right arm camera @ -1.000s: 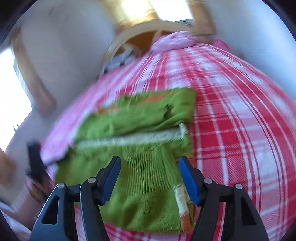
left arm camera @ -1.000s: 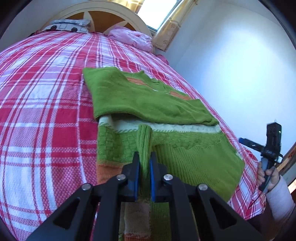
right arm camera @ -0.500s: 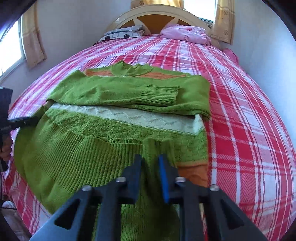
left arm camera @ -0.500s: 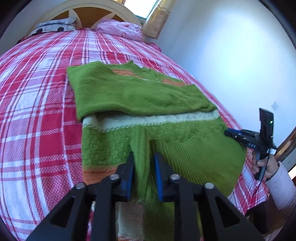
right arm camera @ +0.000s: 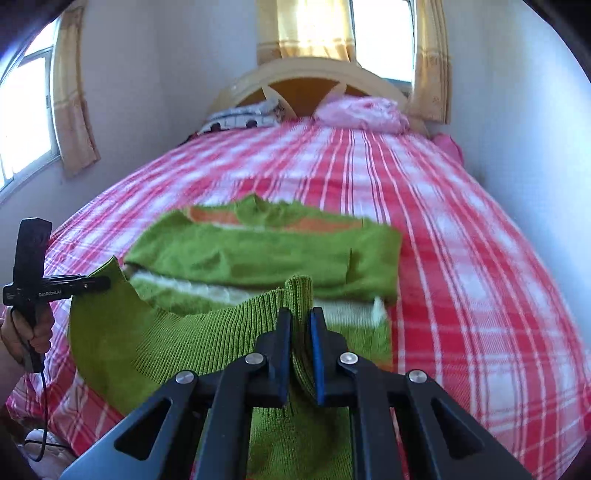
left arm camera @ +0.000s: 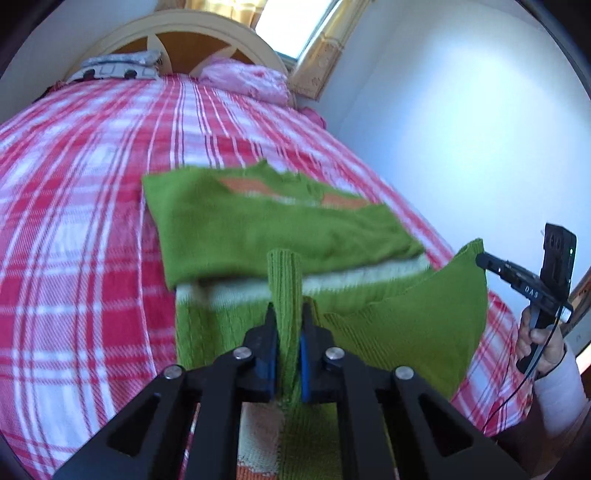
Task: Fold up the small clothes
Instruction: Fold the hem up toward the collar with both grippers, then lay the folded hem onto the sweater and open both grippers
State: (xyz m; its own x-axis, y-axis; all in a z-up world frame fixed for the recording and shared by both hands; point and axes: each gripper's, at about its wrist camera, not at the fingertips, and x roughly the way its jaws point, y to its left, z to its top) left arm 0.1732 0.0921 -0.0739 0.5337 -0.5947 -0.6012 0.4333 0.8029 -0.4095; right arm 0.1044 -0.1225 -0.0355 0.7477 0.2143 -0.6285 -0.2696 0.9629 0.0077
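Observation:
A green knit sweater (left arm camera: 266,225) with orange and cream bands lies on the red plaid bed (left arm camera: 81,192), its sleeves folded across the chest. My left gripper (left arm camera: 285,325) is shut on the ribbed bottom hem and holds it lifted. My right gripper (right arm camera: 300,325) is shut on the hem at the other corner (right arm camera: 299,291) and lifts it too. The hem hangs raised between them above the sweater body (right arm camera: 258,258). Each gripper shows in the other's view: the right gripper (left arm camera: 491,264) and the left gripper (right arm camera: 99,284).
A pink pillow (left arm camera: 247,79) and a patterned pillow (left arm camera: 118,66) lie by the wooden headboard (right arm camera: 306,83). A white wall (left arm camera: 461,129) runs along the bed's right side. Curtained windows (right arm camera: 314,26) sit behind the headboard and on the left wall.
Both grippers have closed on the sweater's bottom hem and raised it off the bed. The right gripper was open a second ago.

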